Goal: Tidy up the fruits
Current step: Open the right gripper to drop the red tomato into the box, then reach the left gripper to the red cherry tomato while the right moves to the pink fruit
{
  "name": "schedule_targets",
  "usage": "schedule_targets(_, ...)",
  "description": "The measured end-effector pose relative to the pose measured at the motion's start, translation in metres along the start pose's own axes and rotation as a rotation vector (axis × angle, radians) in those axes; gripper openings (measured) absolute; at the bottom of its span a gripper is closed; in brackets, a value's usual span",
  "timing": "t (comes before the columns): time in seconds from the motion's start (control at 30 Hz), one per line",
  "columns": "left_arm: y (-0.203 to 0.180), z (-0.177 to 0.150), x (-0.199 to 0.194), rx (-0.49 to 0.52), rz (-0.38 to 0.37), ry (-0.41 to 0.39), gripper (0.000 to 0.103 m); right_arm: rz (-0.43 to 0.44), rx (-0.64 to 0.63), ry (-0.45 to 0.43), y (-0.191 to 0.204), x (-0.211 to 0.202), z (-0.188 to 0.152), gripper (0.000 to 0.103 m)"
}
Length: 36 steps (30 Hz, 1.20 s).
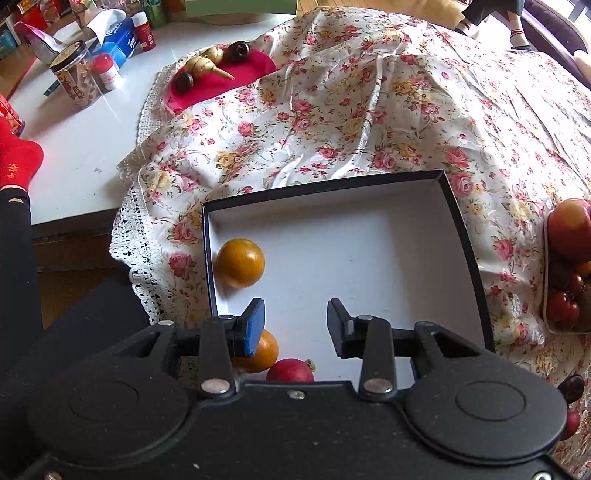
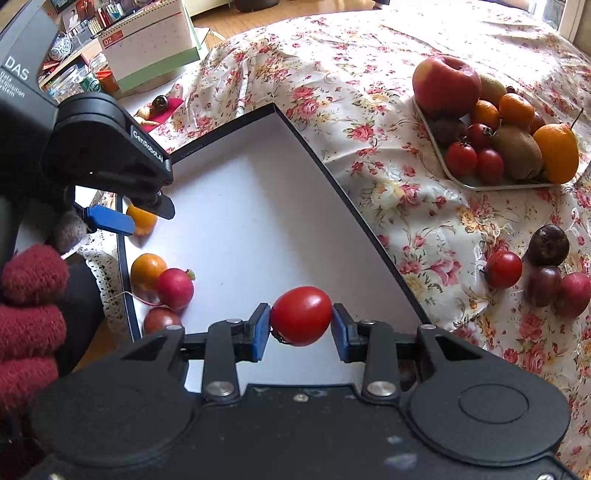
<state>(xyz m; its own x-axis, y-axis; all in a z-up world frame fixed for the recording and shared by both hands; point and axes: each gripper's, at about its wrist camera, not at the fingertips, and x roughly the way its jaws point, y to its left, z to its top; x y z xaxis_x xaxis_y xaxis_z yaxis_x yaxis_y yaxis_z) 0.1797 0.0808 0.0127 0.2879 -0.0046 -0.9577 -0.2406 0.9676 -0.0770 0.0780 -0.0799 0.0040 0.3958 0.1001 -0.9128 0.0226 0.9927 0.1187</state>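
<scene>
While the right gripper pinches a tomato over the box, left gripper hangs spread, empty. Oranges inside.

Below me a floral tablecloth with a lace edge lies rumpled over a white table. At the table's far left corner stand jars and boxes. Wooden floor shows beyond, daylight bright.
</scene>
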Motion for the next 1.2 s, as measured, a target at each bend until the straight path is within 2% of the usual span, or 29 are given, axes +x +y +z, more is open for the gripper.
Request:
schedule_targets(0.33, 0.001, 0.0, 0.002, -0.001, -0.006, 0.016, 0.046, 0.038, 0.033, 0.007, -0.008, -0.002, -0.003, 0.038)
schedule_targets(0.67, -0.006, -0.006, -0.003, 0.04, -0.026, 0.013, 0.045, 0.057, 0.087, 0.022, -0.031, -0.013, -0.002, 0.038)
schedule_targets(0.83, -0.016, -0.017, -0.009, 0.094, -0.045, -0.003, 0.045, 0.059, 0.128, 0.006, -0.051, -0.024, -0.001, 0.038)
schedule_targets(1.0, -0.032, -0.035, -0.009, 0.151, -0.084, 0.004, 0.045, 0.024, 0.211, -0.029, -0.091, -0.04, -0.001, 0.038)
schedule_targets(1.1, -0.045, -0.048, -0.006, 0.194, -0.115, 0.027, 0.045, -0.031, 0.274, -0.057, -0.123, -0.05, -0.005, 0.038)
schedule_targets(1.2, -0.059, -0.062, -0.007, 0.251, -0.114, 0.019, 0.045, -0.107, 0.347, -0.083, -0.158, -0.06, -0.012, 0.038)
